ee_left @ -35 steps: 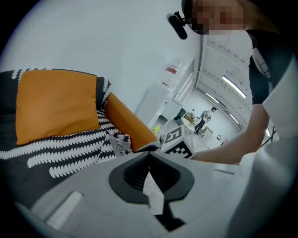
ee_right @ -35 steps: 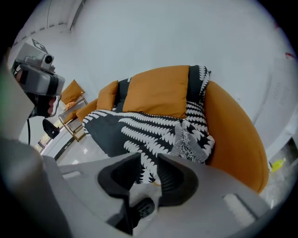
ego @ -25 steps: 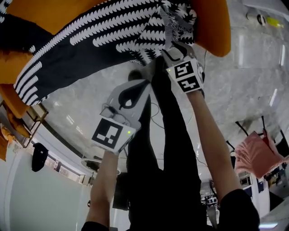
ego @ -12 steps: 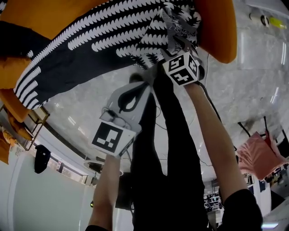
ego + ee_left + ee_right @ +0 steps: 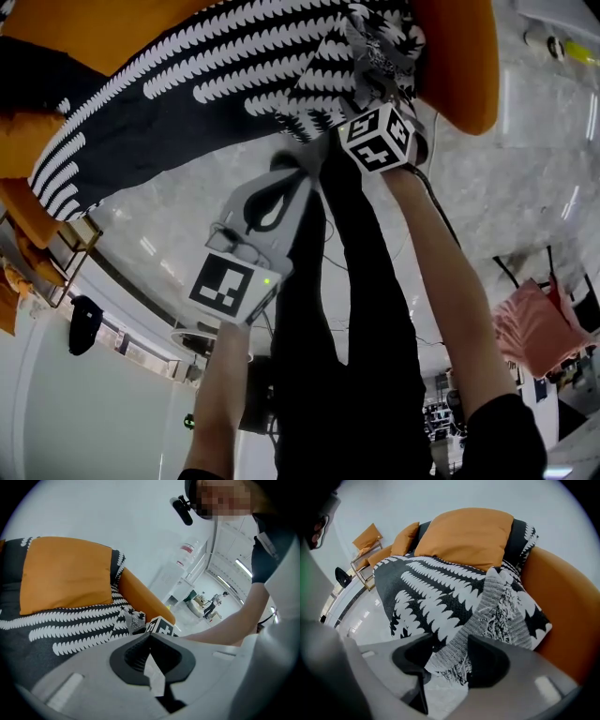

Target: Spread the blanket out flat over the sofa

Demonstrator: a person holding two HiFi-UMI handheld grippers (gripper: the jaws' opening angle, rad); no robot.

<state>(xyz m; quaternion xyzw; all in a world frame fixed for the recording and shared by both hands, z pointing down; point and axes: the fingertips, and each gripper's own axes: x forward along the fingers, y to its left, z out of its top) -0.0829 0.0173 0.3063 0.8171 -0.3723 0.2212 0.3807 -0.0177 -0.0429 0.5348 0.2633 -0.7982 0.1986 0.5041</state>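
Left tool (image 5: 151, 644): clenched on nothing, pads together, hanging low in front of the sofa and apart from the blanket.

Right tool (image 5: 450, 658): jaws wide, having just been opening and then easing in a little. The blanket's turned-back corner (image 5: 497, 616) lies between the pads, which do not press on it. Released, no grasp.

Blanket (image 5: 436, 597): draped over the seat and up the back of the sofa (image 5: 567, 620), front edge hanging toward the floor (image 5: 178, 225). At the right of the right gripper view, against the orange armrest, the corner is folded over, grey reverse side up, and bunched. Not yet flat there.

Behind: orange cushion (image 5: 468, 536) sits on the blanket's upper part against the backrest. Upper left, well apart, a chair (image 5: 365, 543) with orange pads.

Risks, as judged:
- The corner is loose, doubled fabric. A shallow bite could take only one layer, so the fold stays or the cloth slips out.
- The cushion probably pins the upper edge. A hard pull toward the armrest could drag it or ruck the cloth under it.
- With the left tool idle, a one-sided pull may skew the blanket and slide the hanging edge off the seat.
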